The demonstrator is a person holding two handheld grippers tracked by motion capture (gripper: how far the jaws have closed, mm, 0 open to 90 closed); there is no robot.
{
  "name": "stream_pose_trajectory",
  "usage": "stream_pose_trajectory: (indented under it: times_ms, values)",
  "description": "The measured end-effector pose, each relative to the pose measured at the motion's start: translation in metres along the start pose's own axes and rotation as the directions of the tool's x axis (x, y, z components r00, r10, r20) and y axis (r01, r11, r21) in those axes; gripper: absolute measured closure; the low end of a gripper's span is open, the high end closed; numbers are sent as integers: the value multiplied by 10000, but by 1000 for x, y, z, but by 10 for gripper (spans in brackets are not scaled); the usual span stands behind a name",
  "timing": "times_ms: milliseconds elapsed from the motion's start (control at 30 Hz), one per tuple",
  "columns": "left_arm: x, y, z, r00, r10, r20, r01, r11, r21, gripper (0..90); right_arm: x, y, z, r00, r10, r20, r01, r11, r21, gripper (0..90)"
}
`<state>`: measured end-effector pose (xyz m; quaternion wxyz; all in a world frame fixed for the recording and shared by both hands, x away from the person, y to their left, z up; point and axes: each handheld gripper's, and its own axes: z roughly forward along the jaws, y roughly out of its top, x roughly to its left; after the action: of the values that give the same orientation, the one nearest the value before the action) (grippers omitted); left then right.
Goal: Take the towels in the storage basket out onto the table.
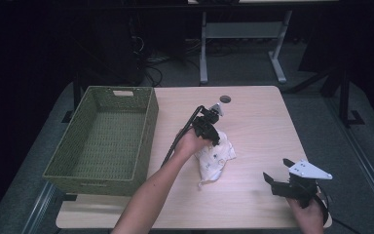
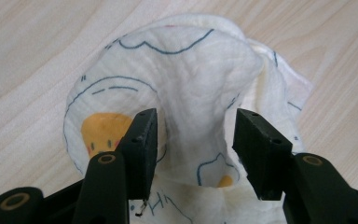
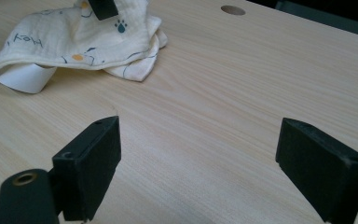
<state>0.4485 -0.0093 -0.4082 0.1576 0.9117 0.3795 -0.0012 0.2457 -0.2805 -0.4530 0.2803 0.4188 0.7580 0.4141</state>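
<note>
Spreading pale and wood-grained across the scene, the table, with a small round hole near its far edge. Sitting on its left side, a green woven basket, reaching past the table's left edge. Lying crumpled near the table's middle, a white printed cloth, just right of the basket but apart from it, with a white label sticking out from beneath one edge. Hovering low over the cloth, the left hand-held gripper, jaws parted and straddling a raised fold without pressing on it, so released rather than grasping. Resting near the table's front right corner, well apart from the cloth, the right hand-held gripper, jaws spread wide over bare wood, holding nothing.
</note>
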Motion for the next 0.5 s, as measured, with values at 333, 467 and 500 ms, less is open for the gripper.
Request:
stream_pose_trajectory:
  times_ms: [333,467,500]
  values:
    - [-2,0,-6,9999,75,97,-72,9997,-255,418,0,0,2,9999,-125,-9,125,9999,80,136]
    - [-3,-2,-11,9997,153,212,-144,9990,-431,414,0,-2,2,10000,-66,-15,67,9999,91,136]
    - [-3,-2,-11,9997,153,212,-144,9990,-431,410,-1,-2,2,10000,-64,-5,64,9999,82,136]
